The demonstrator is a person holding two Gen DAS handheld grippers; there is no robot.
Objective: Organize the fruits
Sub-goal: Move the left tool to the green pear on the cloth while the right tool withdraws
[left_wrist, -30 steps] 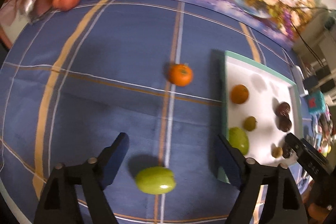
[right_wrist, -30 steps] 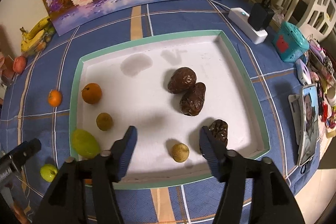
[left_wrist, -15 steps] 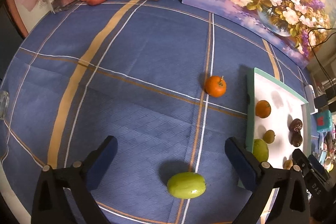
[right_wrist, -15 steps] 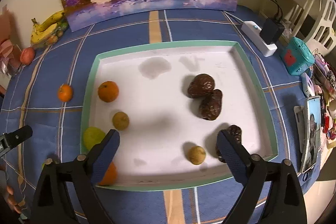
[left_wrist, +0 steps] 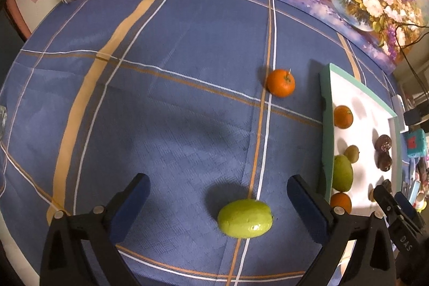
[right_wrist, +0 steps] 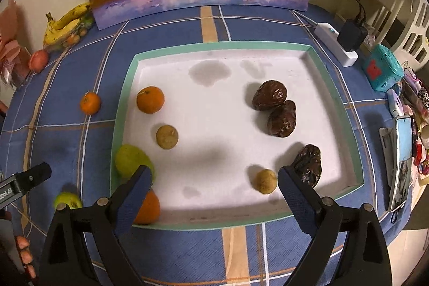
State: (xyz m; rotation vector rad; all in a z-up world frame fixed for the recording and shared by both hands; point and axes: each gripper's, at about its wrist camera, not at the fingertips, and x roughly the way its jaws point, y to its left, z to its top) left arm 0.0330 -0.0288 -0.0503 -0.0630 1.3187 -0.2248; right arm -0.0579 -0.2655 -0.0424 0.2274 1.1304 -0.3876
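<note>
Both claws gape empty, the left claw [left_wrist: 217, 195] poised over the green fruit [left_wrist: 245, 218] on the counter [left_wrist: 166, 103], which judgement says must be straddled and gripped next for the tray [left_wrist: 325, 125].

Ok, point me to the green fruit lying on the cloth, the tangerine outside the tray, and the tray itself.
green fruit [left_wrist: 245, 218], left wrist view, middle of its skin.
tangerine [left_wrist: 280, 83], left wrist view, centre, below the stem.
tray [right_wrist: 214, 45], right wrist view, far green rim.
</note>
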